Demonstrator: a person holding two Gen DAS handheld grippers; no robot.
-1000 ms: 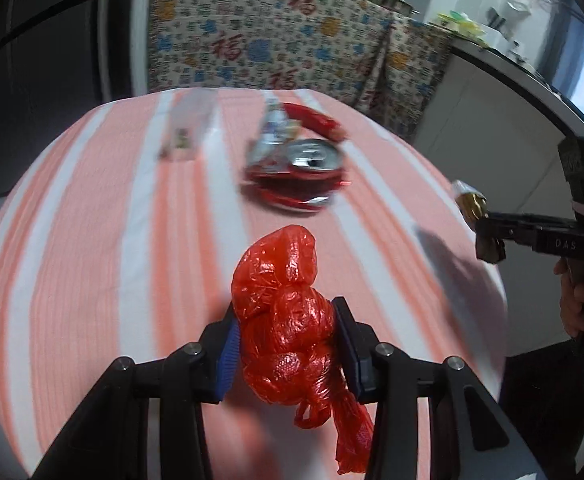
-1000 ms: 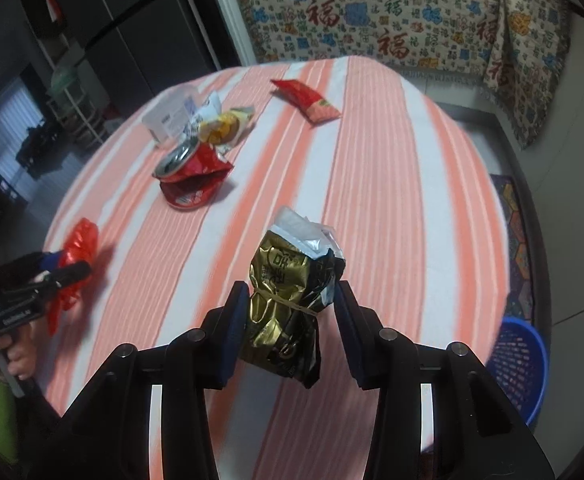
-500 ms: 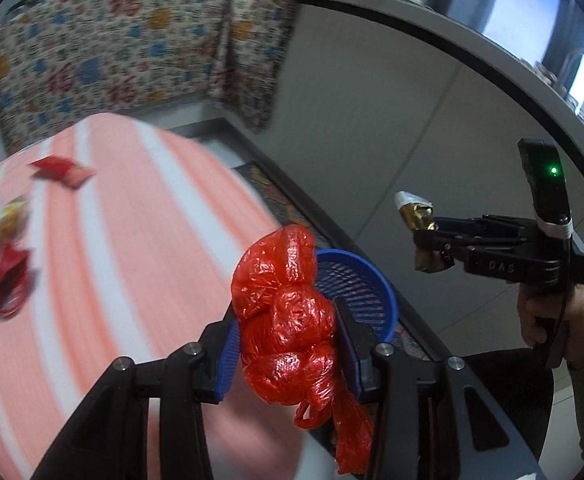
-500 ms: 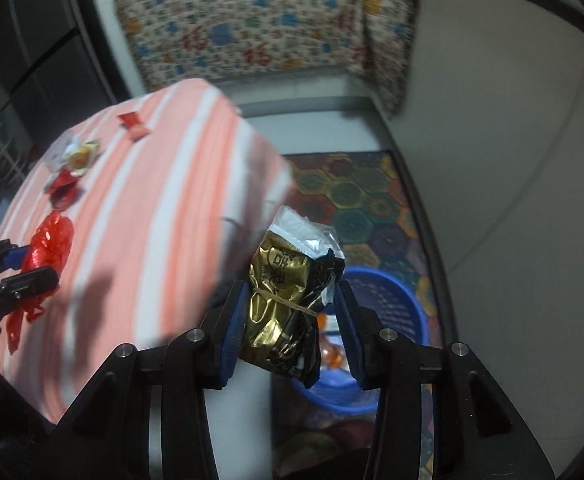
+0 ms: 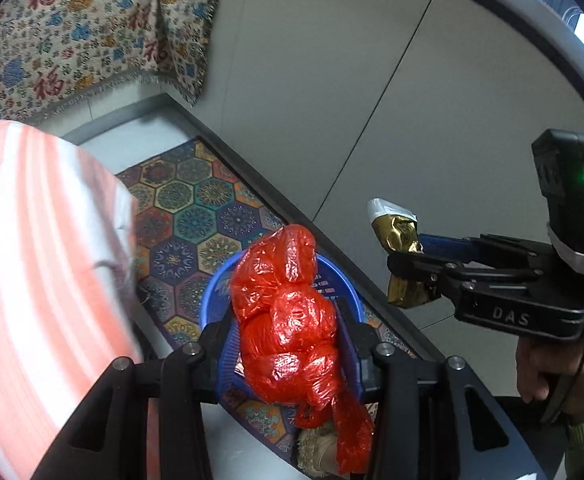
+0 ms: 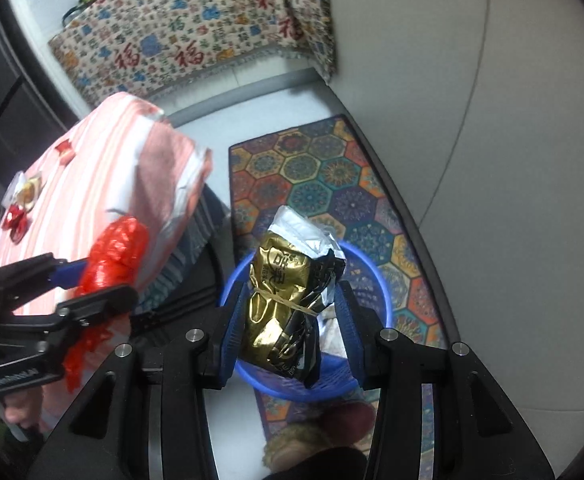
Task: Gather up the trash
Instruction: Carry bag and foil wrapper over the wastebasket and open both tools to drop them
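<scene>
Two hand-held grippers hang over one blue basket (image 6: 386,304) on the floor rug (image 6: 332,168). Left hand-held gripper (image 5: 287,336) clamps one crumpled red plastic bag (image 5: 287,320), pointing toward 12 o'clock. Right hand-held gripper (image 6: 287,320) pinches one gold foil wrapper (image 6: 287,300). At 9 o'clock, the striped table (image 6: 91,184) carries several scraps.

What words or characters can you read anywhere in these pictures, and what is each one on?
"DAS": on the black right gripper body.
"福": red, repeated on the patterned cloth.
Gold foil snack packet: printed characters too crumpled to read.
Black left gripper body: lettering too blurred.
</scene>
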